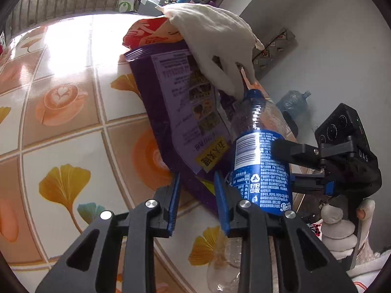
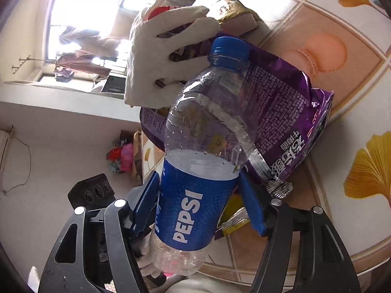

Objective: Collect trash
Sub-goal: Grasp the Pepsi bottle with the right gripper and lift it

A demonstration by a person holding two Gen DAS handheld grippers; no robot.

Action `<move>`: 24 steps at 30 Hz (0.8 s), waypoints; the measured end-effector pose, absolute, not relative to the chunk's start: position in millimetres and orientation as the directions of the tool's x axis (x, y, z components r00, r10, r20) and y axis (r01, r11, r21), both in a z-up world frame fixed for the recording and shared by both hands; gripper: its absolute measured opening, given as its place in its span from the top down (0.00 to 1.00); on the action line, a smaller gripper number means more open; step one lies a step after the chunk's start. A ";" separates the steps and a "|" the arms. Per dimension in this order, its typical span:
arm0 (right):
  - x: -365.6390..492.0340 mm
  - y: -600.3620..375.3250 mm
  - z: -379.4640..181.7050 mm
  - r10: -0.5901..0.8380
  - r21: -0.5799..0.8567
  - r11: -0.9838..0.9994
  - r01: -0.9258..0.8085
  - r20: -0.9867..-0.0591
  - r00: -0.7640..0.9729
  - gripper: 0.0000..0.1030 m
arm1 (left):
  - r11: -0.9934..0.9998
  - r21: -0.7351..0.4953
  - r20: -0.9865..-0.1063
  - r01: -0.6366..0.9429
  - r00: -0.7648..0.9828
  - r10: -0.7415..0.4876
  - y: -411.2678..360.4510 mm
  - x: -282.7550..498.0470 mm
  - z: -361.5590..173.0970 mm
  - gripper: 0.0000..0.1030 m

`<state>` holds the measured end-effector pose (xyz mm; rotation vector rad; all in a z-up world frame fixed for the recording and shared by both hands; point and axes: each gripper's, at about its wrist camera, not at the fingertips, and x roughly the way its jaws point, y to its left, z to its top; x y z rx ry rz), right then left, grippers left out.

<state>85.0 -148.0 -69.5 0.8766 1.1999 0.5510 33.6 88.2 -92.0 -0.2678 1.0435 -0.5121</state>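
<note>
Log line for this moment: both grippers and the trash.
left gripper: open, purple bag corner between pads | right gripper: shut on Pepsi bottle | gloved hand: on bag top

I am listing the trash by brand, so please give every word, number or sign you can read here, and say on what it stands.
"PEPSI": on the bottle, front of its blue label.
"Pepsi", a barcode and a recycling triangle: back of the same label, left wrist view.
"DAS": on the body of the right claw.
Chinese print on the purple bag: too small or blurred to read.
Nothing else can be read.
</note>
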 end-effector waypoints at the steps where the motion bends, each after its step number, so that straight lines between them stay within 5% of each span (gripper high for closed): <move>1: 85.2 -149.2 -69.0 0.772 0.821 0.565 0.078 -0.560 0.302 0.42 | 0.849 -0.445 -0.750 0.285 0.400 -0.527 85.6 31.5 -91.4 0.75; 13: 95.3 -195.2 -38.8 0.598 0.708 0.703 0.070 -0.641 0.480 0.42 | 0.796 -0.474 -0.717 0.378 0.360 -0.597 46.4 38.4 -80.5 0.75; 24: 93.0 -189.7 -50.1 0.556 0.648 0.755 0.100 -0.714 0.426 0.31 | 0.778 -0.468 -0.736 0.419 0.303 -0.605 6.1 44.0 -92.3 0.76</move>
